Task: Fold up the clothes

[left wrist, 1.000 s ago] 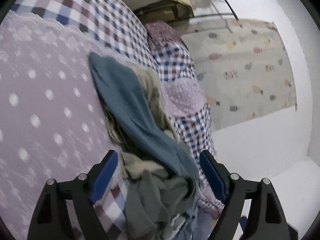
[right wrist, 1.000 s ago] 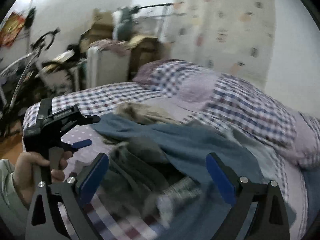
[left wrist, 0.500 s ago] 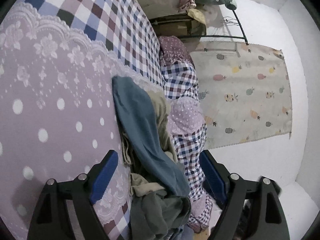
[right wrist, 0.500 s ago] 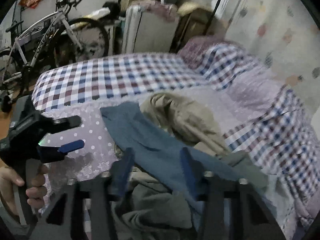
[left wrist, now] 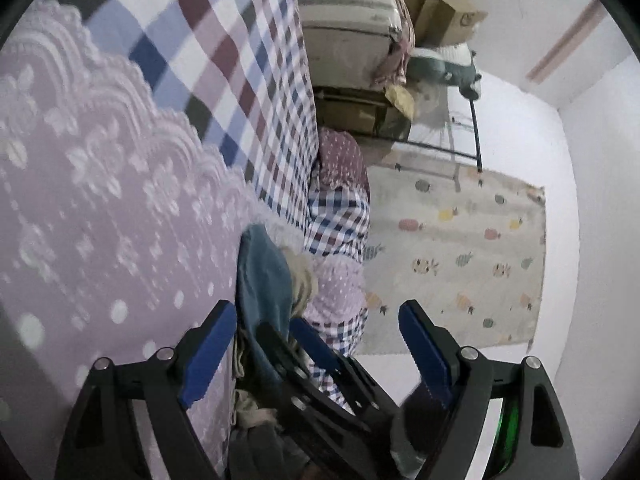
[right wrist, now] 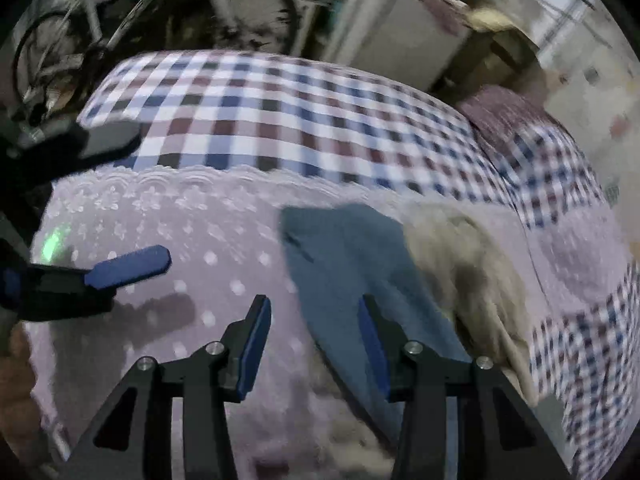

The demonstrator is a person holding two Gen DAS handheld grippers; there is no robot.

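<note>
A teal garment (right wrist: 352, 256) lies on the lilac dotted bed cover (right wrist: 180, 232), partly over a beige garment (right wrist: 472, 264). My right gripper (right wrist: 314, 340) points down at the teal garment's left edge, jaws about half apart. That edge lies between them, and neither pad presses on it. My left gripper (left wrist: 316, 348) stands wide open and level, low over the cover, holding nothing. Through its gap I see the teal garment (left wrist: 260, 288), the beige one (left wrist: 300, 276) and the right gripper's fingers (left wrist: 316, 344). In the right wrist view the left gripper (right wrist: 120, 204) is at the far left.
A plaid sheet (right wrist: 280, 112) covers the far half of the bed, with plaid and dotted pillows (left wrist: 340, 216) at its end. Behind are a bicycle (right wrist: 60, 40), a white case (left wrist: 344, 36), boxes (left wrist: 448, 12) and a pineapple-print curtain (left wrist: 460, 256). A hand (right wrist: 16, 360) is at the lower left.
The right gripper's jaws narrowed from wide to half apart as it dropped toward the teal garment's edge. The left gripper rolled, sank closer to the cover, and the right gripper entered its view.
</note>
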